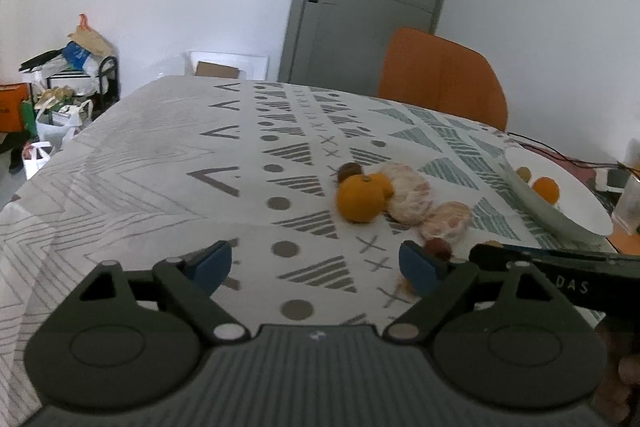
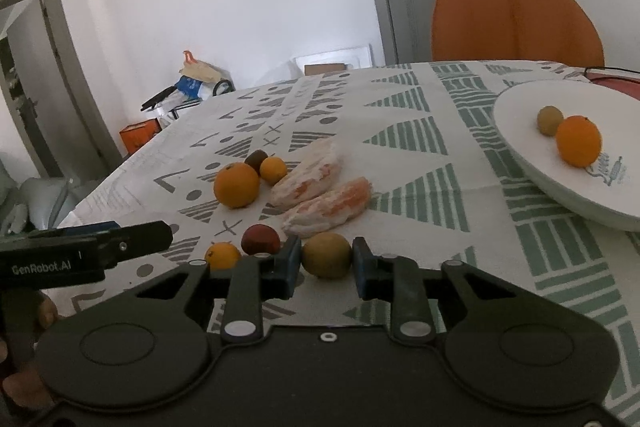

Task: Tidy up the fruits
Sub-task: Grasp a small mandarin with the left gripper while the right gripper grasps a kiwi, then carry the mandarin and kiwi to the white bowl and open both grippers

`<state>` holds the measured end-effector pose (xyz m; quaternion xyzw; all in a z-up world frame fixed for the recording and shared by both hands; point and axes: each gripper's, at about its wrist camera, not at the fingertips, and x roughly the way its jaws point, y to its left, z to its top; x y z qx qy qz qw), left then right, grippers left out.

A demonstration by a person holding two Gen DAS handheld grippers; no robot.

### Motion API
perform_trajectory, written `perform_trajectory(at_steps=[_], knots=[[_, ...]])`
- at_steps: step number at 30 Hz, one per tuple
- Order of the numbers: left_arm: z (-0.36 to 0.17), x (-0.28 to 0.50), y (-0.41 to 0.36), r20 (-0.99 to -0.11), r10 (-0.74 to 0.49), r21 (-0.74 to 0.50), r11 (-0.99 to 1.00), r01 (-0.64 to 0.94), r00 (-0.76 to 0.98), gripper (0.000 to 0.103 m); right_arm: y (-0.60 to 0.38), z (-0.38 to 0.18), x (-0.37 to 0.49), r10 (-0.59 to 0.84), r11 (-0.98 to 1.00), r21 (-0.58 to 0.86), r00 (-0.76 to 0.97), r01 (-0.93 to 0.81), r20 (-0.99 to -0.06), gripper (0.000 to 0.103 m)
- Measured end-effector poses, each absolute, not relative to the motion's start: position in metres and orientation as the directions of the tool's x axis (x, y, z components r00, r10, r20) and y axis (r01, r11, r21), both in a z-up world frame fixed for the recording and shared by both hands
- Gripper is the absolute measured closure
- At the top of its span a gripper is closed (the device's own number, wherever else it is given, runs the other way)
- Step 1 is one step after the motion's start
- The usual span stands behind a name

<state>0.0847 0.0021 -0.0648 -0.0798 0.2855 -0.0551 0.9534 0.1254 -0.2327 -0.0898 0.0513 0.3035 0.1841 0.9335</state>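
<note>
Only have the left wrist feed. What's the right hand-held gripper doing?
Observer: The right hand-held gripper has its pads against both sides of a greenish-brown fruit low over the tablecloth.
Operator: My right finger blocks something orange. What is it?
Observer: A small orange, just left of the dark red fruit.
Operator: The plate rim hides its contents. How many pieces?
Observer: Two on the white plate: a large orange and a second greenish-brown fruit behind it.
</note>
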Motion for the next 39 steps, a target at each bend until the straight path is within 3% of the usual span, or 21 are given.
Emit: perform_trajectory(at_steps=[15,17,19,20,39], knots=[[-0.069,0.089,-0.042,-0.560,-0.241,-0.180,0.969,0.167,0.792,0.046,-0.268,-0.086,0.112,0.336,0.941,0.229,0.781,-0.251,-0.526,0.077],[-0.073,0.092,-0.050,-0.573,-0.242,-0.170,0.970,0.175,0.783,0.056,-0.273,-0.085,0.110,0.332,0.942,0.230,0.786,-0.245,-0.522,0.077],[-0.075,0.094,-0.054,-0.580,-0.215,-0.146,0.976,0.160,0.786,0.079,-0.277,-0.084,0.109,0.328,0.943,0.233,0.791,-0.238,-0.517,0.077],[-0.075,0.095,-0.054,-0.581,-0.216,-0.147,0.976,0.160,0.785,0.082,-0.279,-0.084,0.108,0.327,0.943,0.235,0.793,-0.236,-0.514,0.077],[-0.040,0.102,-0.084,-0.534,-0.223,-0.090,0.974,0.208,0.815,0.082,-0.325,-0.068,0.094,0.273,0.949,0.263,0.867,-0.172,-0.418,0.077]])
